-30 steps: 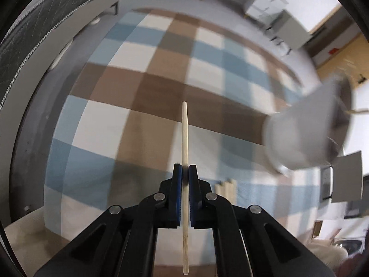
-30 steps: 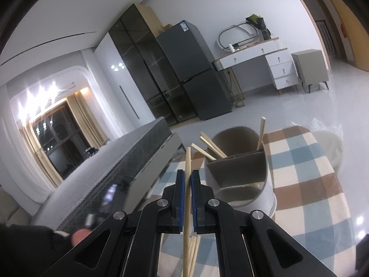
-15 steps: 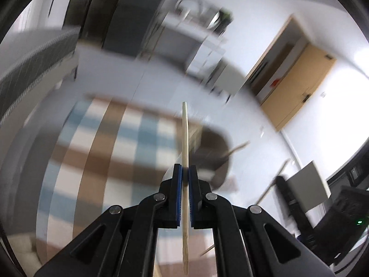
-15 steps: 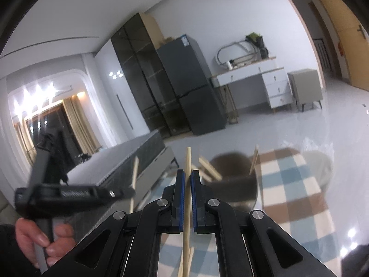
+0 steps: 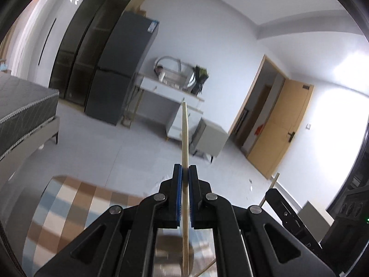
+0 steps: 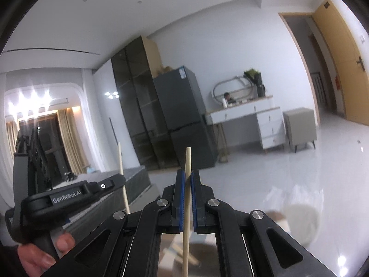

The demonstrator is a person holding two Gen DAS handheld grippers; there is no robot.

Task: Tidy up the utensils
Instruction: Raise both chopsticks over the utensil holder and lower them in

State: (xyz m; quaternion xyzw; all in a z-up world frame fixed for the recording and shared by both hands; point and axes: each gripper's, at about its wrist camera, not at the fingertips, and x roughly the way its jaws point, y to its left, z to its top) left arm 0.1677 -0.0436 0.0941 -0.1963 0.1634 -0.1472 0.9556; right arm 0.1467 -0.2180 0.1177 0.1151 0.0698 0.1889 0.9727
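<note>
My left gripper (image 5: pixel 185 169) is shut on a pale wooden chopstick (image 5: pixel 185 133) that stands upright between the blue pads and sticks out above and below them. My right gripper (image 6: pixel 188 175) is likewise shut on a second chopstick (image 6: pixel 187 159), also upright. Both are raised and point out into the room. The right wrist view shows the left gripper (image 6: pixel 121 181) at the left, held by a hand (image 6: pixel 41 251). In the left wrist view the right gripper (image 5: pixel 268 194) sits at the right. The brown-grey utensil holder (image 6: pixel 205 251), with several chopsticks in it, shows only partly beneath the right gripper.
The checked blue, brown and white tablecloth (image 5: pixel 69 205) lies low at the left. A pale round bag-like thing (image 6: pixel 299 217) sits at the table's far end. Beyond are a bed (image 5: pixel 23 110), a dark fridge (image 5: pixel 120 78), a white desk (image 6: pixel 249 113) and a wooden door (image 5: pixel 279 129).
Both grippers have risen and tilted up, each keeping its chopstick. The left view swung from the tablecloth to the room. The holder dropped to the bottom of the right view.
</note>
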